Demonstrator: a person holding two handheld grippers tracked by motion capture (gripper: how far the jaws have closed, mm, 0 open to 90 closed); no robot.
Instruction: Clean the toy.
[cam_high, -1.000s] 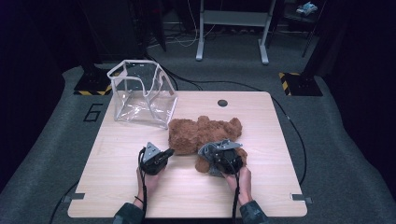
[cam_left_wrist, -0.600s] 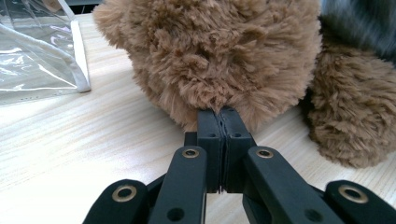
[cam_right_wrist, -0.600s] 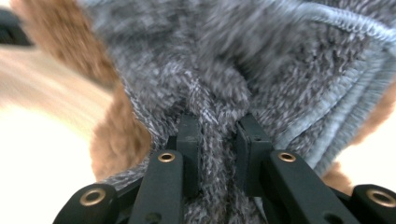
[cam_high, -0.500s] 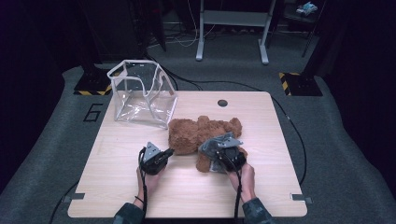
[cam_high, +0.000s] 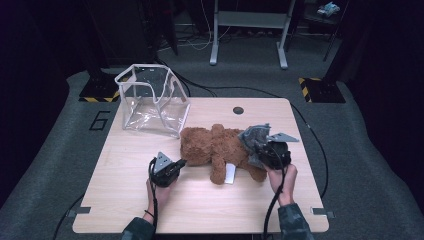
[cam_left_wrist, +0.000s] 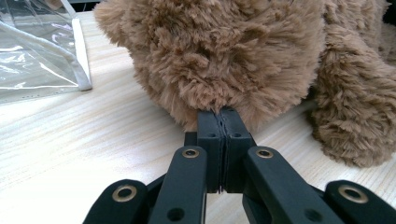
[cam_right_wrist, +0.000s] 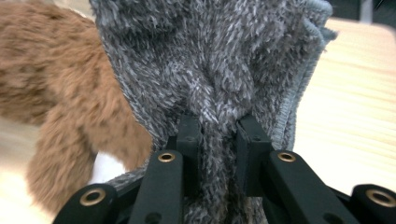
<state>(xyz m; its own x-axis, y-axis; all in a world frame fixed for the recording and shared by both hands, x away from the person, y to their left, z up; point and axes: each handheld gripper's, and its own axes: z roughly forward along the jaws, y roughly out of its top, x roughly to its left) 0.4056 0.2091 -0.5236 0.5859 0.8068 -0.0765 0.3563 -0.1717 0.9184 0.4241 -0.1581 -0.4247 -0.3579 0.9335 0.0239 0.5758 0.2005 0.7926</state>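
Observation:
A brown teddy bear lies across the middle of the wooden table, a white tag by its leg. My left gripper is at the bear's left end. In the left gripper view its jaws are pressed together with their tips in the fur of the bear. My right gripper is at the bear's right end, shut on a grey knitted cloth held a little above the table. In the right gripper view the cloth bunches between the jaws, with the bear behind.
A clear plastic bag with white edging stands open at the table's back left, and its edge lies close to the bear. A round cable hole sits near the far edge. Dark floor surrounds the table.
My right gripper has moved right and up with the grey cloth, pulling it off toward the bear's right end. The left gripper has stayed in place at the bear.

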